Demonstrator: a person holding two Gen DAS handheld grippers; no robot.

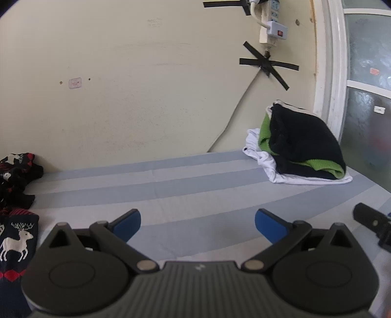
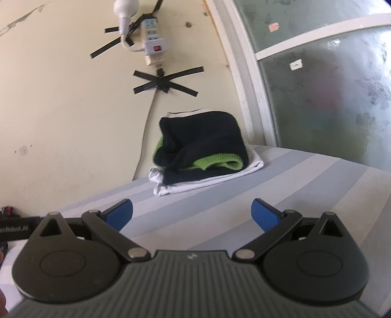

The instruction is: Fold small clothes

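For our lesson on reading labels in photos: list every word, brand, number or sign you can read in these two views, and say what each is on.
"enRobot.AI", cut off at the picture's edge: white letters on the black body of the left tool, seen in the right wrist view.
Small white logo mark, no letters: on the right tool's grey housing, and likewise on the left tool's in its own view.
White sticker on the window glass: too small to read.
Pink sticker on the wall: blurred, unreadable.

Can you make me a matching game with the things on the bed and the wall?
Things:
1. reindeer sock
2. folded clothes pile
3. power strip
4. left gripper

Places or states:
A. taped to the wall
B. open, holding nothing
C. far end of the striped sheet, by the window
D. left edge, beside the gripper

Pairs: 1-D, 2-C, 3-A, 4-B
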